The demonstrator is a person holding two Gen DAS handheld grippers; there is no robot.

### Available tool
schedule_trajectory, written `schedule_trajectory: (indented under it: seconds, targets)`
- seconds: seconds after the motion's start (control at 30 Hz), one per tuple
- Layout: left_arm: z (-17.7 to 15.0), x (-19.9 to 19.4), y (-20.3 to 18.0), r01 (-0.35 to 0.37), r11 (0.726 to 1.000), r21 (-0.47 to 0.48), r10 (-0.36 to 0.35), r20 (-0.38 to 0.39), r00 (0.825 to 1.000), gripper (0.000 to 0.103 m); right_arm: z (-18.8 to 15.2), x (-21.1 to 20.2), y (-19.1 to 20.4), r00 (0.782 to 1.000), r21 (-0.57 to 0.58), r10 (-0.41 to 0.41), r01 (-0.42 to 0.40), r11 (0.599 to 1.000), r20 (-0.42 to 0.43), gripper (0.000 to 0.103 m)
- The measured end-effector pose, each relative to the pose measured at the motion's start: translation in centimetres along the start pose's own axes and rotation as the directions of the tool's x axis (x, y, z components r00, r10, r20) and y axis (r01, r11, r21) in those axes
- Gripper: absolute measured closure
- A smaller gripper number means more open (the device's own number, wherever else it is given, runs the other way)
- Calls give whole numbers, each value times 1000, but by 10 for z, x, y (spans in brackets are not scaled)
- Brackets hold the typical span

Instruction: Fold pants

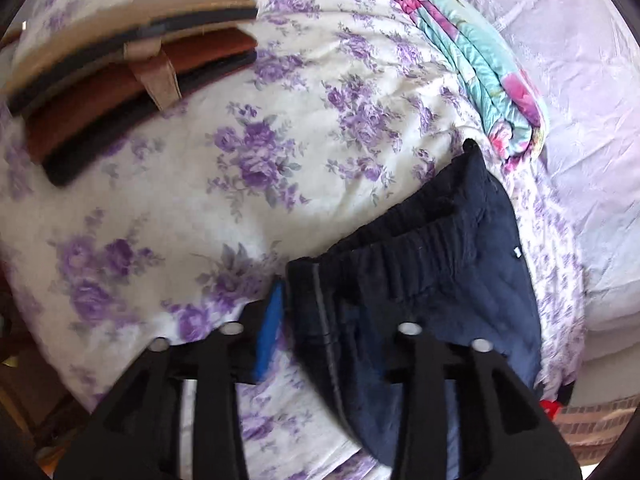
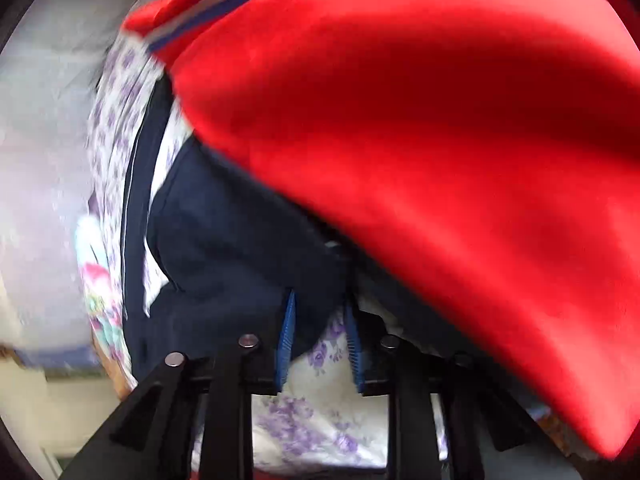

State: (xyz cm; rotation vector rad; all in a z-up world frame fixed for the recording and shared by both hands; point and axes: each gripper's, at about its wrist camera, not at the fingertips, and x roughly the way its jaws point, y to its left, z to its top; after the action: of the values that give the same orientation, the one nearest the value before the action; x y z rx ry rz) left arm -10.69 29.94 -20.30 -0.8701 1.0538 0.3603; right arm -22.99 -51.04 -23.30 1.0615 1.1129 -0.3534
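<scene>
Dark navy pants (image 1: 432, 264) with an elastic waistband lie on the floral bedsheet (image 1: 240, 184). My left gripper (image 1: 328, 320) is open, its jaws wide apart; one blue pad (image 1: 270, 332) shows left of the pants' edge, and the other finger is hidden under the fabric. In the right wrist view the navy pants (image 2: 240, 240) lie between and ahead of the blue pads (image 2: 287, 340). My right gripper (image 2: 320, 320) stands narrowly open around a fold of the cloth. The view is blurred.
A stack of folded brown, tan and dark garments (image 1: 120, 84) lies at the far left. A turquoise and pink floral quilt (image 1: 480, 76) lies at the back right beside a lilac sheet (image 1: 568, 80). A red garment (image 2: 420, 140) fills the upper right of the right wrist view.
</scene>
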Motion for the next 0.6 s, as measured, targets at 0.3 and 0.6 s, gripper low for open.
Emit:
schedule_trajectory:
  seconds: [0.3, 0.6]
  targets:
    - [13, -38, -44, 39, 987, 159, -54, 87, 995, 46, -22, 9, 145, 997, -511, 47, -6, 860, 69, 72]
    - [-24, 39, -108, -147, 887, 437, 142, 46, 989, 27, 39, 82, 127, 999, -284, -10, -4, 959, -47, 103]
